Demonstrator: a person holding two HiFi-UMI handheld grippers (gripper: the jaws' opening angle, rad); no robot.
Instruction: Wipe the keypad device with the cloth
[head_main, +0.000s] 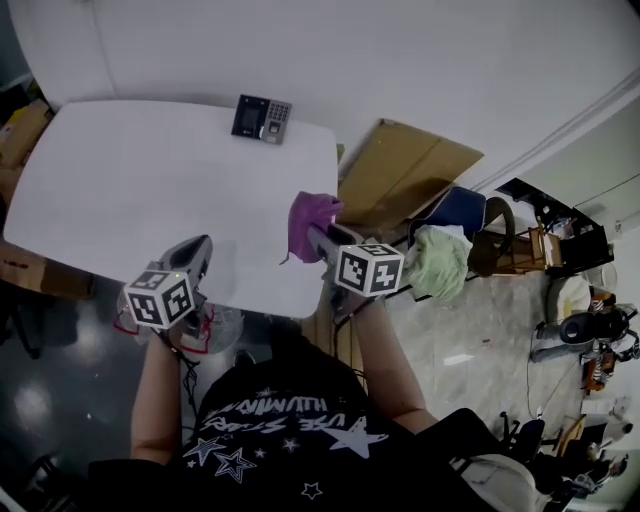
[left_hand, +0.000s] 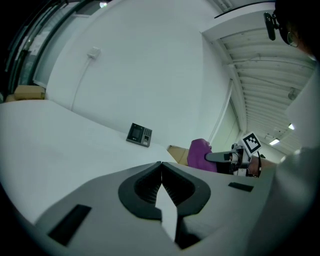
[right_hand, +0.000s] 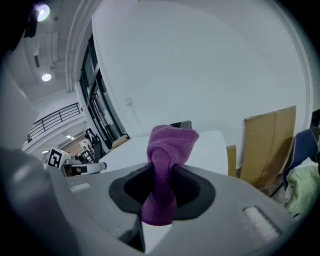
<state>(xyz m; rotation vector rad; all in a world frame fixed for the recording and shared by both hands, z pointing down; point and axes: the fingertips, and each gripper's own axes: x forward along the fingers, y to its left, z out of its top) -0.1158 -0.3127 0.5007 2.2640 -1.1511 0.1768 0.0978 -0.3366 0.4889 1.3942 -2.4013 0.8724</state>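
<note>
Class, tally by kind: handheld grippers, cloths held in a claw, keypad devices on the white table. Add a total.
Grey handheld grippers: 2, left gripper and right gripper
Purple fleecy cloth, held: 1
Black keypad device with grey buttons: 1
Total: 4

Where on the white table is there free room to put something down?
Nearly all of the table is bare: the wide patch from the keypad device at the far edge down to the near edge. It is crowded only near the right gripper with its purple cloth, and by the left gripper.
</note>
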